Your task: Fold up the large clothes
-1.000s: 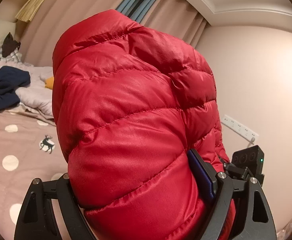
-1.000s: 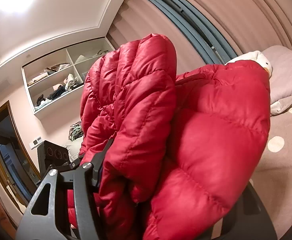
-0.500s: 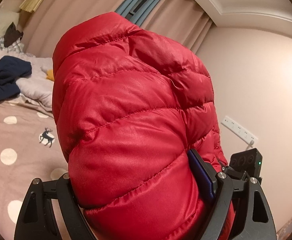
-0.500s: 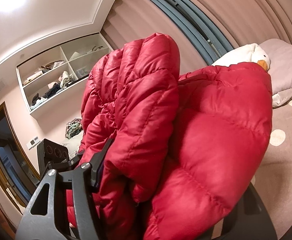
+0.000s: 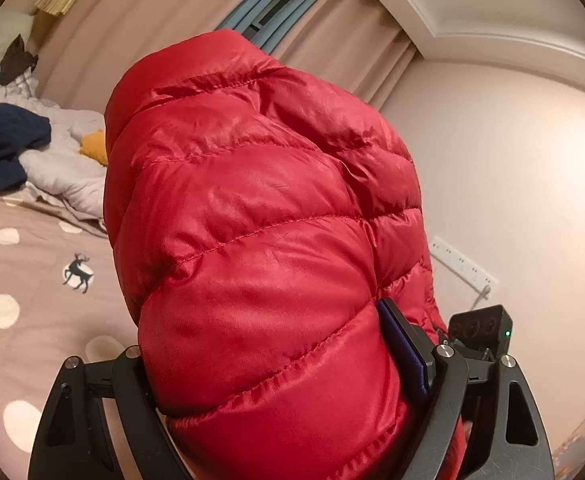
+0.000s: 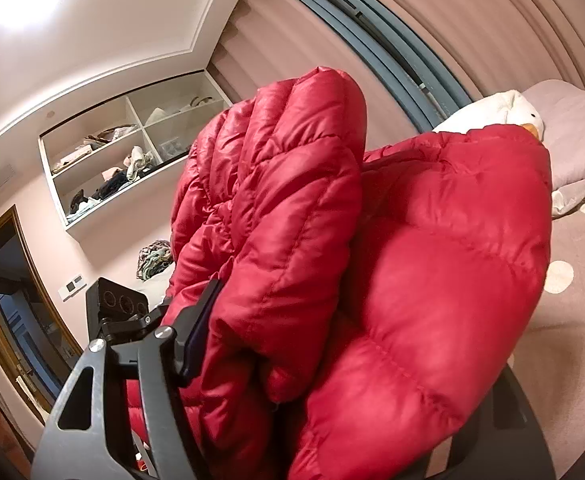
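Note:
A red quilted puffer jacket (image 5: pixel 260 248) fills most of the left wrist view, bunched thickly between the two black fingers of my left gripper (image 5: pixel 276 384), which is shut on it and holds it above the bed. In the right wrist view the same jacket (image 6: pixel 412 280) is bundled in folds between the fingers of my right gripper (image 6: pixel 332 380), also shut on it. The other gripper's black camera body (image 5: pixel 480 326) shows just beyond the jacket, and likewise in the right wrist view (image 6: pixel 118 300). Both grippers' fingertips are hidden in the fabric.
Below lies a brown bed sheet (image 5: pixel 24 280) with white dots and a deer print. A navy garment (image 5: pixel 4 148), grey bedding (image 5: pixel 64 172) and a yellow item lie at its far end. A pillow (image 6: pixel 572 136) and white duck toy (image 6: pixel 508 112) lie right. Wall shelves (image 6: pixel 124 156), curtains and a door surround.
Both grippers have tilted and shifted slightly with the jacket; the bed clutter sits lower in the left view and the duck toy shows more. The grips are unchanged.

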Tool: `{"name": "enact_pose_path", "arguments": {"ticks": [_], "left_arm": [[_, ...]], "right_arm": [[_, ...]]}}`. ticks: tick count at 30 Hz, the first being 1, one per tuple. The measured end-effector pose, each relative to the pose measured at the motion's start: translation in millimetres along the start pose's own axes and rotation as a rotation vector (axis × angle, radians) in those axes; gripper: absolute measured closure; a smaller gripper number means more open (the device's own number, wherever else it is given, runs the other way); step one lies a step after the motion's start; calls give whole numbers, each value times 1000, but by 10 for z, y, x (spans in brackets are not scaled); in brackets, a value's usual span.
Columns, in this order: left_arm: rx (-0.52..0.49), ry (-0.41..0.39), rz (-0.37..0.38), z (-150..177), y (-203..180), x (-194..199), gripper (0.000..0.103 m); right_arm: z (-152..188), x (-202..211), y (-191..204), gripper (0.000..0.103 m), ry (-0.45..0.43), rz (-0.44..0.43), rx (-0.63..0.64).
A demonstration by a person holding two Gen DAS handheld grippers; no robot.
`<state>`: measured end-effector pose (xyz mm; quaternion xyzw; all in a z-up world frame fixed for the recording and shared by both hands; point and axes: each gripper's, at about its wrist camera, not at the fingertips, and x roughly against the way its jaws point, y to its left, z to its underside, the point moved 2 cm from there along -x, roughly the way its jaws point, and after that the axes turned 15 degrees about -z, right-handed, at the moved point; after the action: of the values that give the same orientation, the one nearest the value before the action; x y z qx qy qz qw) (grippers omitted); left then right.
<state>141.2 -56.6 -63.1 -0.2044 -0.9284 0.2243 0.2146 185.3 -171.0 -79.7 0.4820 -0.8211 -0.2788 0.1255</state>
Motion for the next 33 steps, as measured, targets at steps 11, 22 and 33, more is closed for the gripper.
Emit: {"name": "enact_pose_path", "arguments": {"ticks": [11,22,33], "left_arm": [[-10,-21,1,-32,106,78,17],[-19,-32,-16,-5,119,50,17],[-49,43,-112,55,446,-714,17]], "right_arm": [[32,-32,36,33,-2,-1,32],[30,-97,-21,32,2,0,26],[123,-353,-619,33,25,143,-32]]}}
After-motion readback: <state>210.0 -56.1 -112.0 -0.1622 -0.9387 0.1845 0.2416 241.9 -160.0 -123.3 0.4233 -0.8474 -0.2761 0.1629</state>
